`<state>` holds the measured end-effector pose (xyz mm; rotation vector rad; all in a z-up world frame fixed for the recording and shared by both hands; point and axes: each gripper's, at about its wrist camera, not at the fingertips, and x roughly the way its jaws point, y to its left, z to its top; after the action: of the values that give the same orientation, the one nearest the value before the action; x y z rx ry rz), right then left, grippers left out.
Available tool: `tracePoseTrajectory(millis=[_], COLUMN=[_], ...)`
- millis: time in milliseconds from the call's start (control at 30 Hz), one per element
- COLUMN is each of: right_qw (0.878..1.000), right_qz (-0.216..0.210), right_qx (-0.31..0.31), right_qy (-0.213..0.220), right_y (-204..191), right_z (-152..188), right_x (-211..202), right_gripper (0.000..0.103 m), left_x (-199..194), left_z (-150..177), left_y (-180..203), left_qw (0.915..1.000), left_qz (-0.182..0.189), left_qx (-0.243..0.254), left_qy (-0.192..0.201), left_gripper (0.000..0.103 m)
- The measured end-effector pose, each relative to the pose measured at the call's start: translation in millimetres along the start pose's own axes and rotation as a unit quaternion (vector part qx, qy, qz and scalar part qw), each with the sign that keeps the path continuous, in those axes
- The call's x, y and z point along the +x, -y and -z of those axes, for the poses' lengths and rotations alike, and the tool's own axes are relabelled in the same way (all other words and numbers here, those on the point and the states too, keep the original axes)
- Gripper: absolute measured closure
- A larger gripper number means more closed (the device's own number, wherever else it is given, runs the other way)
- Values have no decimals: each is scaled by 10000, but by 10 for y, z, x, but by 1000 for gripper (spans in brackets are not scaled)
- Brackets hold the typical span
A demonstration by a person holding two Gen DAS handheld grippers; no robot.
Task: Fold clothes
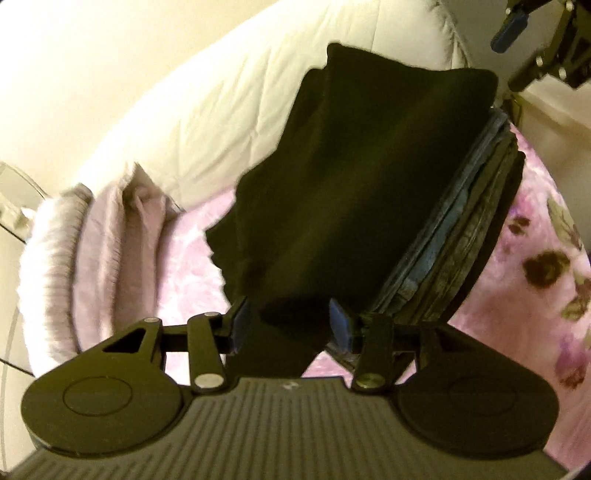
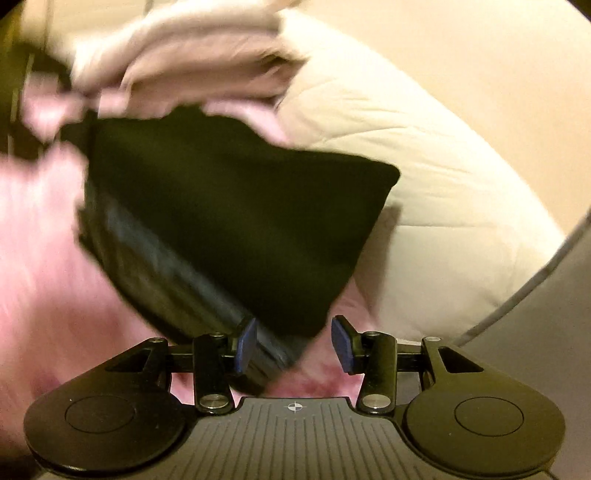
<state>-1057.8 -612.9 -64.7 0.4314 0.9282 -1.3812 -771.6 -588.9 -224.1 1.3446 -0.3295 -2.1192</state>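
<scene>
Pink floral bedspread (image 1: 517, 302) carries folded black garment (image 1: 369, 177) atop dark clothes stack (image 1: 461, 229), beside white quilt (image 1: 207, 110). Left gripper (image 1: 288, 325) released, black cloth between pads; right gripper (image 2: 293, 345) released, straddling stack corner.

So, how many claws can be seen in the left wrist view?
2. The left claw is at the bottom centre, over the black garment. The right claw is in the top right corner, partly cut off.

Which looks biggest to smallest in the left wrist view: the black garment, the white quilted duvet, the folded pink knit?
1. white quilted duvet and black garment: alike in spread; the garment lies nearer the camera, so I won't rank them.
2. folded pink knit, clearly smallest, cut off by the frame's left edge.
</scene>
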Motion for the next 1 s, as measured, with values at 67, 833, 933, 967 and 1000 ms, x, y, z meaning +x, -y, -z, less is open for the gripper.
tracePoseTrajectory(millis=[67, 833, 933, 967, 1000], right_qw=[9990, 9768, 9710, 9686, 9655], right_qz=[-249, -608, -394, -336, -319], right_qx=[373, 1965, 2306, 2415, 2531], right_qy=[18, -588, -487, -491, -529], right_y=[71, 84, -14, -49, -86], right_z=[-81, 124, 155, 165, 174], right_x=[101, -401, -692, -776, -850], right_gripper=[59, 13, 10, 9, 8], left_x=[102, -724, -957, -1051, -1153], left_z=[-20, 275, 330, 351, 374], left_y=[22, 11, 14, 5, -7], left_qw=[9999, 9274, 9159, 9110, 9054], left_qz=[98, 335, 432, 435, 425], left_qx=[-32, -3651, -3939, -4055, -4184], left_qy=[-126, -737, -636, -610, -587], left_gripper=[57, 2, 1, 1, 1])
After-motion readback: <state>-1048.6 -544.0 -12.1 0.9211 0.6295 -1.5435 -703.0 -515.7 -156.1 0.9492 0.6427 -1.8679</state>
